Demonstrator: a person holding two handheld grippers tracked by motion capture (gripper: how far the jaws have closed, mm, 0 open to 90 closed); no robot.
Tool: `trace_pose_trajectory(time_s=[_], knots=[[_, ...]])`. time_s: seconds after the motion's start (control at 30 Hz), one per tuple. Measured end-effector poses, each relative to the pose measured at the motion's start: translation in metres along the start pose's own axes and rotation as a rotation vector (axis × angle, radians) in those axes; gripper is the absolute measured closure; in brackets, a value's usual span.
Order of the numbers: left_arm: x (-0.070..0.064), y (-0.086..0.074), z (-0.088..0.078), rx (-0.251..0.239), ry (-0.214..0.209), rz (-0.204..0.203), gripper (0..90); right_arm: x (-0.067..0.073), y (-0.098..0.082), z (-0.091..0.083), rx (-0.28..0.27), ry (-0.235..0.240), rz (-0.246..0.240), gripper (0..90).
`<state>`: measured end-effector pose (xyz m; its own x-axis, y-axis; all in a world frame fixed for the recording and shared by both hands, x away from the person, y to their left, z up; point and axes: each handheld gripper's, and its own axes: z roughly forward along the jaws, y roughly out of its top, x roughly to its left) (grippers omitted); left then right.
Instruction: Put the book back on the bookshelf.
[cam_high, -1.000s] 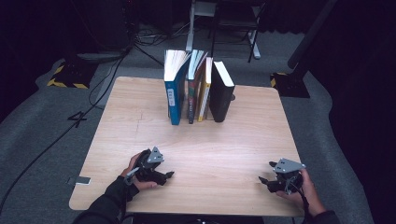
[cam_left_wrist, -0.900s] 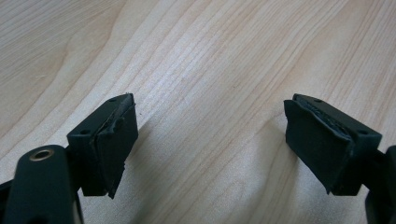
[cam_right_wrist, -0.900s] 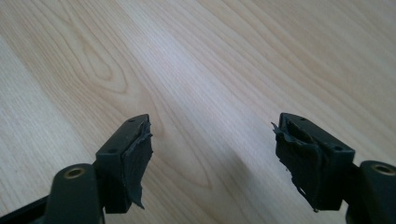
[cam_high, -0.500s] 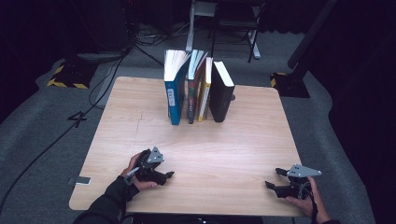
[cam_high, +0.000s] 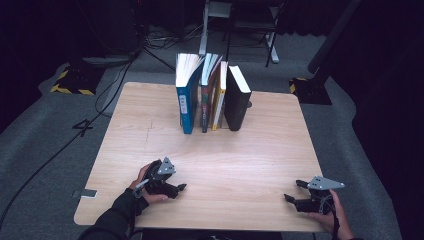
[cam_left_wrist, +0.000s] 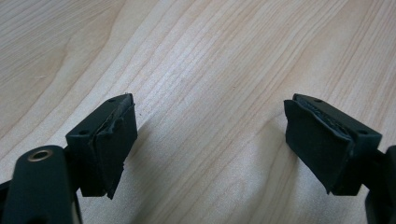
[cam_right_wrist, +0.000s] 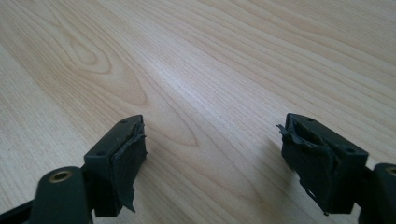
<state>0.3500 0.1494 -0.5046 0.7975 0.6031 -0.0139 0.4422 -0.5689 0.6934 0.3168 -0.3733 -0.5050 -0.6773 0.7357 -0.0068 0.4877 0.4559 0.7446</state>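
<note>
Left gripper (cam_high: 181, 188) rests low on the table (cam_high: 250, 165) near the front-left edge, jaws wide, only bare wood between them. Right gripper (cam_high: 292, 191) sits near the front-right corner, jaws have just been opening, now wide, nothing between them. Books stand upright in a row at the table's far middle, well apart from both: blue book (cam_high: 187, 95), two thin books (cam_high: 212, 95), black book (cam_high: 237, 100).
</note>
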Motion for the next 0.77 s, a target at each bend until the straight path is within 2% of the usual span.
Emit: trace_pose_trajectory(time_s=[0.77], knots=[[0.0012, -0.0007, -0.0006, 0.0, -0.01, 0.004, 17.3, -0.0009, 0.0005, 0.0007, 0.003, -0.019, 0.013, 19.3]])
